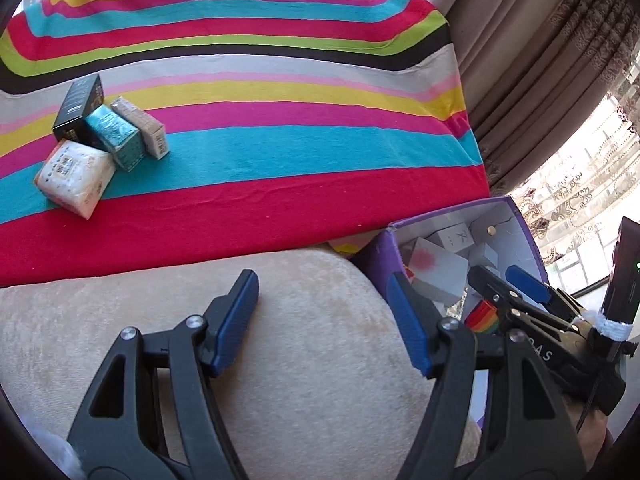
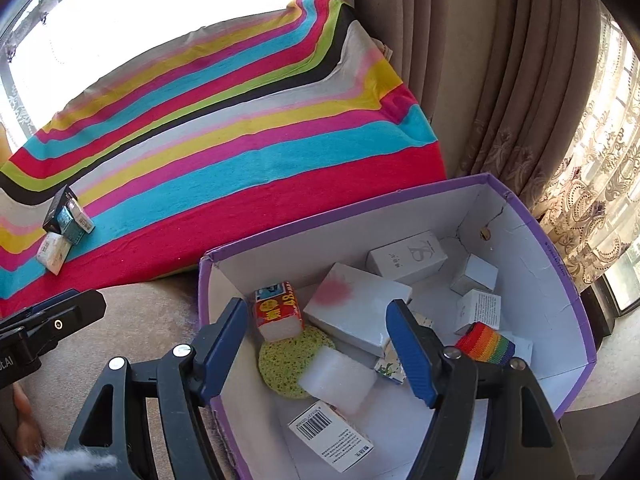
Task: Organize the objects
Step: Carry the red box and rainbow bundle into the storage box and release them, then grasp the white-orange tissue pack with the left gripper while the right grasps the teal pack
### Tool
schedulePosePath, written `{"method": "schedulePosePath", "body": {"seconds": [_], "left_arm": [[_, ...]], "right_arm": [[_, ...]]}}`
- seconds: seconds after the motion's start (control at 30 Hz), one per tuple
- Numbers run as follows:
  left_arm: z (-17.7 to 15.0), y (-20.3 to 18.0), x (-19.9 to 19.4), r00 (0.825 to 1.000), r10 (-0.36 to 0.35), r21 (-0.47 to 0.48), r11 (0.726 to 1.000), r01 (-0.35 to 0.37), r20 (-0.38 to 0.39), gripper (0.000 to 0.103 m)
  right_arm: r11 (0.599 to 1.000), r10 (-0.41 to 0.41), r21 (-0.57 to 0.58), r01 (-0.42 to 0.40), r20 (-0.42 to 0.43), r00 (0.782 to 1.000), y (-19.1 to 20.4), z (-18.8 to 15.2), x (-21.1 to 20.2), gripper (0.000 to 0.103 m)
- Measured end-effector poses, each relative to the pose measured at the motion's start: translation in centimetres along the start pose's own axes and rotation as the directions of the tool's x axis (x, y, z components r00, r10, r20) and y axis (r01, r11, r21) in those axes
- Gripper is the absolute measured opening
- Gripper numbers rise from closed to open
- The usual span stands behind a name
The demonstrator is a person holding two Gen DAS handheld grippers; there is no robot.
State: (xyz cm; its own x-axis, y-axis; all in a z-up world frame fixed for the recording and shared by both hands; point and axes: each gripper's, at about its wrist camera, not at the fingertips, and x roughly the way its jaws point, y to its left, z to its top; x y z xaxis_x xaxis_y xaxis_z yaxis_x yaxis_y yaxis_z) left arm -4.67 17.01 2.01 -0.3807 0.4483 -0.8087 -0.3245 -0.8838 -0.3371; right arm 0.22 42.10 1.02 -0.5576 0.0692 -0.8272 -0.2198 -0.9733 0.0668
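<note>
Both tongs stand half open and empty: the left gripper [image 1: 324, 320] over the beige cushion [image 1: 304, 360], the right gripper [image 2: 316, 348] above the purple-rimmed cardboard box [image 2: 568, 280]. Four small packets [image 1: 100, 136] remain on the striped cloth [image 1: 280, 152]. They look light; I would grip the stiff black carton [image 1: 78, 106] across its narrow sides.

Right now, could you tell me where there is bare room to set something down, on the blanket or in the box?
The striped blanket lies bare right of the four small packs. The beige cushion before it is free too. The purple box is crowded; only its near corner beside the barcode carton shows bare floor.
</note>
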Motion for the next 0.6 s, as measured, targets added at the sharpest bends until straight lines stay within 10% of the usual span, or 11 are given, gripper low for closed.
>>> {"method": "schedulePosePath", "body": {"seconds": [0.6], "left_arm": [[0.6,14.8,-3.9,0.983,0.186,-0.248,0.952,-0.18,0.001,0.087]], "right_arm": [[0.975,0.151,-0.159,-0.156,-0.048,0.987,11.2,0.7,1.0,0.076]]}}
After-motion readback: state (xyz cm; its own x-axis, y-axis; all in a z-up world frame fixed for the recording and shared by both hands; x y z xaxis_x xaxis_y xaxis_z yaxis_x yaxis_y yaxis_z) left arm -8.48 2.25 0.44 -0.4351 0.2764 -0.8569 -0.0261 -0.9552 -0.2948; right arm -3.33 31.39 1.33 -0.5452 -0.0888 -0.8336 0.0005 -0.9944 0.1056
